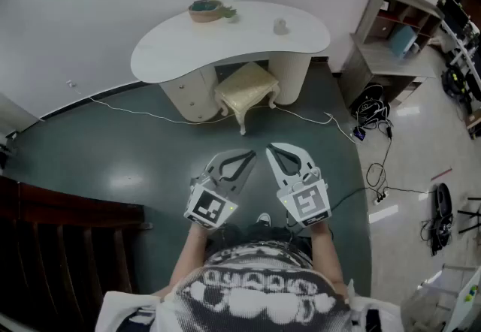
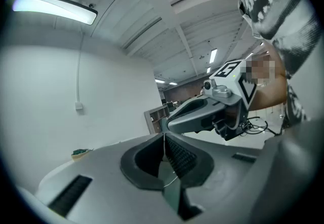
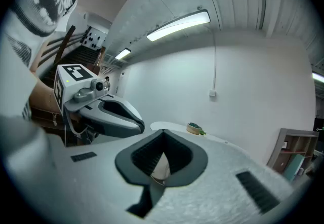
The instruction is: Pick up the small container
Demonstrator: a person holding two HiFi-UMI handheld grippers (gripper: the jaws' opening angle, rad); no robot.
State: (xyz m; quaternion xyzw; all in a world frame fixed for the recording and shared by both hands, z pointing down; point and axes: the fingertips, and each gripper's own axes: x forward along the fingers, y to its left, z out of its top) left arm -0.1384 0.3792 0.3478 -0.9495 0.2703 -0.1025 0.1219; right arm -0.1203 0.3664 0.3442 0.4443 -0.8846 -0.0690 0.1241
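Note:
The small container (image 1: 280, 25), a pale little cup, stands on the right part of the white curved table (image 1: 165, 49), far ahead of both grippers. My left gripper (image 1: 245, 155) and right gripper (image 1: 273, 149) are held side by side over the dark floor, well short of the table, tips leaning towards each other. Both are shut with nothing between the jaws. The left gripper view has its jaws (image 2: 163, 139) meeting, with the right gripper (image 2: 202, 111) beyond. In the right gripper view its own jaws (image 3: 163, 138) are closed; the container does not show there.
A brown bowl with greenery (image 1: 205, 10) sits on the table's left part. A cream stool (image 1: 246, 89) stands under the table's front. A shelf unit (image 1: 391, 45) and floor cables (image 1: 372, 120) lie to the right. Dark wooden furniture (image 1: 68, 240) is at lower left.

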